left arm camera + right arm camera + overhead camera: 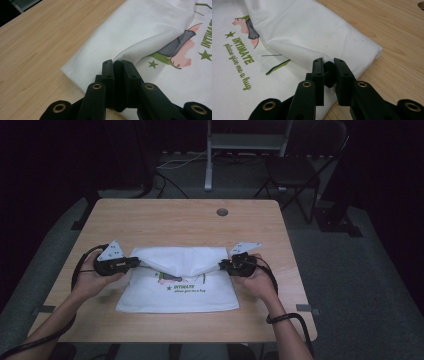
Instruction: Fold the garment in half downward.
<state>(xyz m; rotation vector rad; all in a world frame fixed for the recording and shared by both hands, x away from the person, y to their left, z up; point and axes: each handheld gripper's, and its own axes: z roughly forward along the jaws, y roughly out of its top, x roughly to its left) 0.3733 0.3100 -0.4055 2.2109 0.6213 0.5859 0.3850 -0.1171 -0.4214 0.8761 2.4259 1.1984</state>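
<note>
The white cloth (294, 30) reads "INTIMATE" and "please give me a hug" in green.

The table (185, 220) has a light wood-grain top with rounded corners. A white cloth (177, 292) lies directly on it, toward the near edge and roughly centred between the left and right edges. The cloth's far portion is folded over toward the near side; green lettering and a small printed figure show on the lower layer. A round grommet (222, 212) sits beyond the cloth, near the far edge.
</note>
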